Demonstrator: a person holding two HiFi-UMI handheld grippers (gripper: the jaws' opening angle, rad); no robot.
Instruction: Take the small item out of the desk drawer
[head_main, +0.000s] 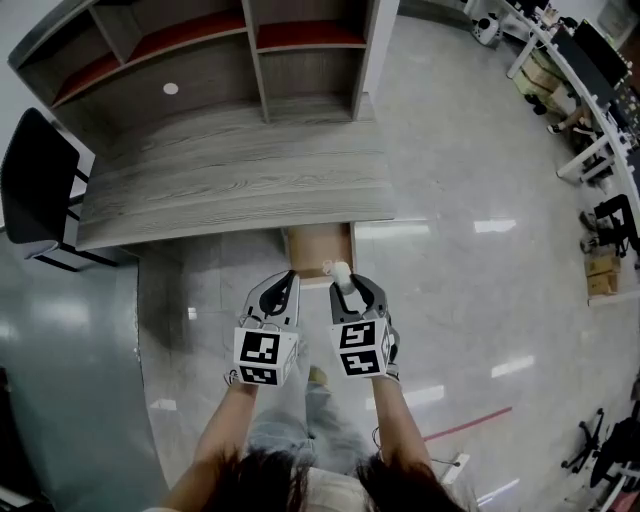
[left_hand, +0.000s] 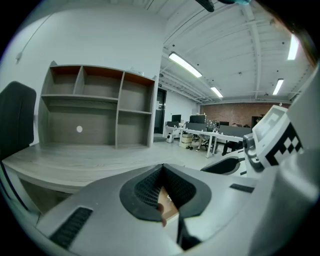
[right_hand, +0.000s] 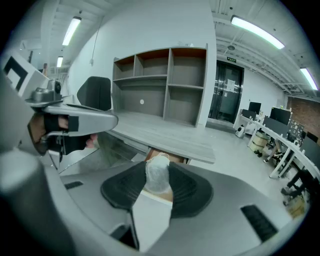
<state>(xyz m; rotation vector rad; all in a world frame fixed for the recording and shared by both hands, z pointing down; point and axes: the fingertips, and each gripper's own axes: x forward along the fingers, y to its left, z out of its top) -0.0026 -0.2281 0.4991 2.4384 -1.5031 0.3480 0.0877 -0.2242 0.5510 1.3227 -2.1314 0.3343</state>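
The right gripper (head_main: 350, 286) grips the small white item (right_hand: 157, 174) above the open drawer's (head_main: 310, 248) front edge, apparently lifted clear, leaving only carrying it off; the left gripper (head_main: 284, 286) is clenched empty beside the drawer.

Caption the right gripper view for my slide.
Right gripper clamps a small white item in its fingers, with the open desk drawer behind it.

Matt tabletop (head_main: 230, 180), glossy floor (head_main: 470, 150)
The tabletop shows grey, matt wood grain; the floor beside the tabletop is smooth and polished, mirroring lights.
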